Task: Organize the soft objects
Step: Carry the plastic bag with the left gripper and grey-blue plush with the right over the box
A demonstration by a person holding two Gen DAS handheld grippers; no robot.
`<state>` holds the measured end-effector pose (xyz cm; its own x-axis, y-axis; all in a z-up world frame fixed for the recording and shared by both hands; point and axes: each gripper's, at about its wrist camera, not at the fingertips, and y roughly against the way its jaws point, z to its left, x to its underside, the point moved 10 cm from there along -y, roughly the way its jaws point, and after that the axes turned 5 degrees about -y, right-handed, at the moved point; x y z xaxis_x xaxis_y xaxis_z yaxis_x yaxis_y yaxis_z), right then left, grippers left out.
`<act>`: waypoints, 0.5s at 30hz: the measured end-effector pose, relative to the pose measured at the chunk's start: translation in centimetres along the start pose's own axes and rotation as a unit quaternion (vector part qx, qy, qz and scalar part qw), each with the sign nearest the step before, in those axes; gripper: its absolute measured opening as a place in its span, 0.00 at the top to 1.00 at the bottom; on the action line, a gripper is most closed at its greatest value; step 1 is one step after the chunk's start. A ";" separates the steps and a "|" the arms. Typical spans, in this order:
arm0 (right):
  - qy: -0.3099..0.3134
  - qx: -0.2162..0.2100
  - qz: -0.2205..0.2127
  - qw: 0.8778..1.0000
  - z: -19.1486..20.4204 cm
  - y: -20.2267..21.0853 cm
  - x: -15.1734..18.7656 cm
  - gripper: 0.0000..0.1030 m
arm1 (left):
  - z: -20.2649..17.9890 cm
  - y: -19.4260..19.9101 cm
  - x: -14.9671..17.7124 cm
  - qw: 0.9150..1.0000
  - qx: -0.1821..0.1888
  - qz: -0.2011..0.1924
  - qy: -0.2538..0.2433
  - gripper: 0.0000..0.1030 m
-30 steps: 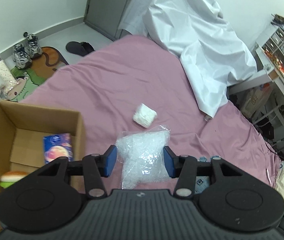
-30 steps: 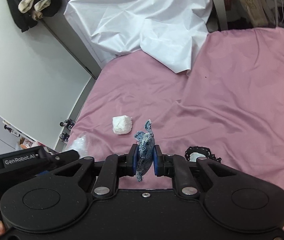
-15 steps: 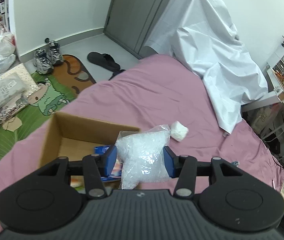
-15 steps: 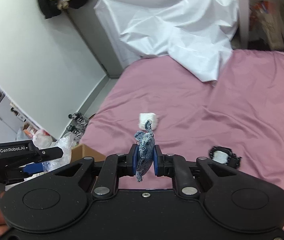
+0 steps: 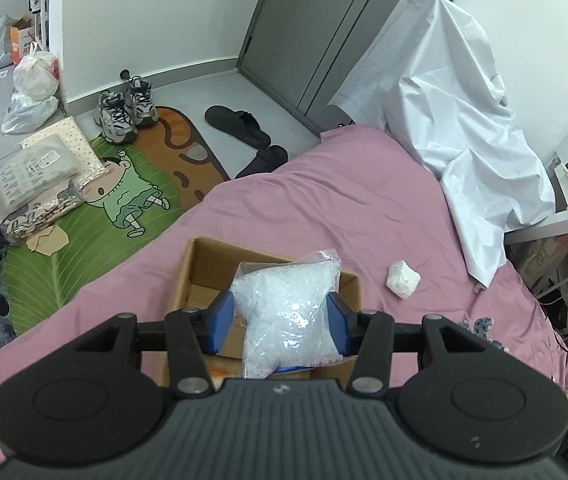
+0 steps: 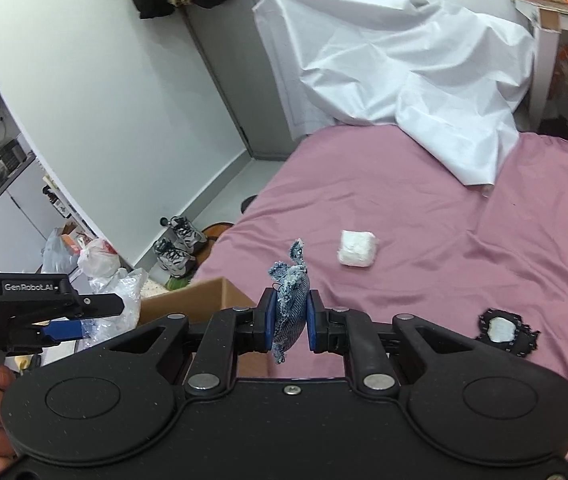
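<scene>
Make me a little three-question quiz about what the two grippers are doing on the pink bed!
1. True or false: the left gripper holds a clear bag of white beads in front of the cardboard box.
2. What is in the right gripper? A) a sock B) denim pouch C) a shoe
3. Fill in: the white wad lies on the ____ bedsheet.

Key: 1 true; 2 B; 3 pink.

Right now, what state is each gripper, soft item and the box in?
Left gripper: shut on clear bead bag, above the box.
Right gripper: shut on denim pouch.
Cardboard box: open-topped, on bed.
White wad: loose on bed.
Black-edged pad: lying flat.
</scene>
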<state>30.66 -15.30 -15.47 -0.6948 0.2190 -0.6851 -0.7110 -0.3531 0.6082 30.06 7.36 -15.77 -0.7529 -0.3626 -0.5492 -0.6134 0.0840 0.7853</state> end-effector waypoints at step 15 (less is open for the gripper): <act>0.047 -0.039 -0.010 0.998 6.2 -2.0 1.2 0.85 | 4.9 -0.8 -0.4 0.999 -0.002 0.026 0.034 0.46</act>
<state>30.59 -8.66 -15.03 -0.6651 0.1421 -0.7331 -0.7112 -0.4197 0.5639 29.72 11.97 -17.56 -0.7656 -0.4198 -0.4875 -0.5729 0.1002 0.8135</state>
